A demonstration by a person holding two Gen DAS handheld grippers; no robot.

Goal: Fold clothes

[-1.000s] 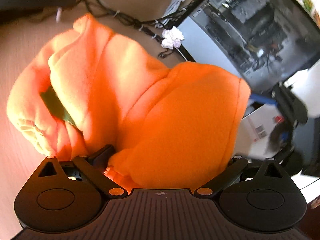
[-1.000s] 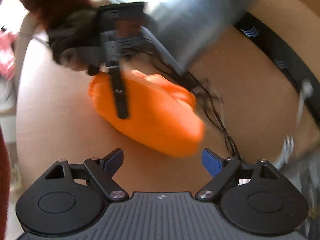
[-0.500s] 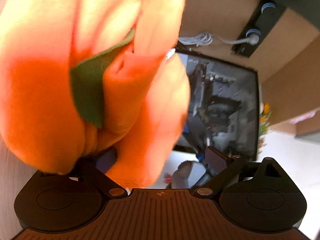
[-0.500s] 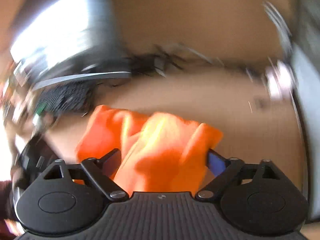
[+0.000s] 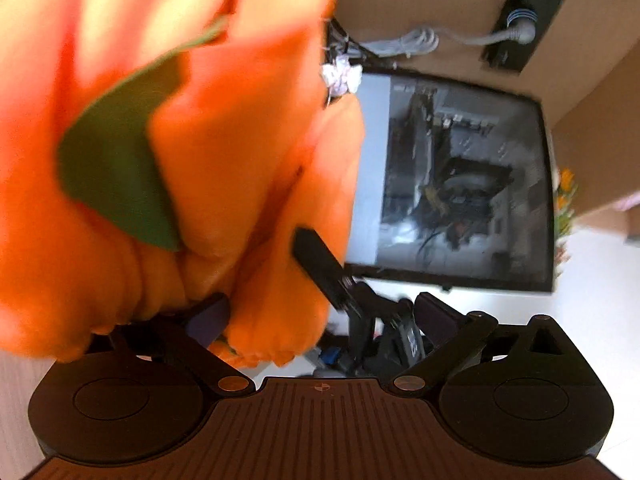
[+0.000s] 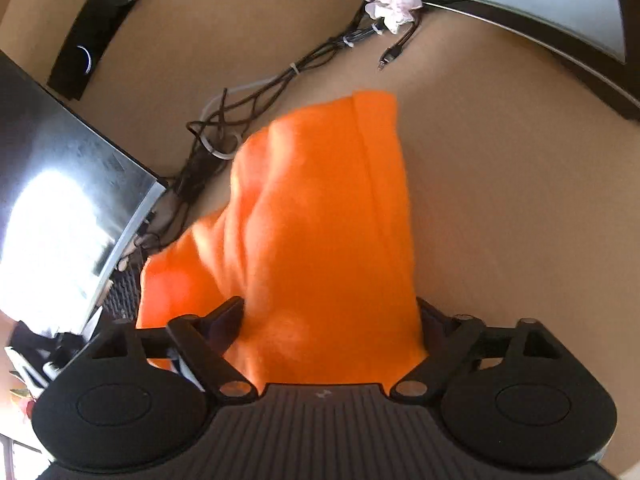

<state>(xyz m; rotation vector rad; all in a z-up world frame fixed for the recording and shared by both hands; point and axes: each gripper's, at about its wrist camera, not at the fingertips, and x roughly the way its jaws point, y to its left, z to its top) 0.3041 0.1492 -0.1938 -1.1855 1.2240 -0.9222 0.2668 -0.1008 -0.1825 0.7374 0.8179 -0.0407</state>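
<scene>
An orange fleece garment [image 5: 168, 160] with a green patch [image 5: 116, 176] hangs bunched and blurred in front of my left gripper [image 5: 324, 316], draped over its left finger. The left jaws stand wide apart, and the right finger [image 5: 440, 314] is bare. The other gripper's finger [image 5: 320, 264] presses into the cloth from the right. In the right wrist view the same orange garment [image 6: 320, 240] fills the gap of my right gripper [image 6: 332, 320] above the brown table [image 6: 500, 200]. The right jaws stand wide, with cloth between them.
A dark monitor [image 5: 460, 192] stands behind the garment. A tangle of black cables [image 6: 248, 116], a white cloth flower [image 6: 394, 2] and a black speaker bar [image 6: 96, 28] lie on the table. A shiny dark panel [image 6: 60, 200] is at the left.
The garment has been lifted off the table and swung up close to the left camera. My right gripper has moved in from a distance onto the cloth.
</scene>
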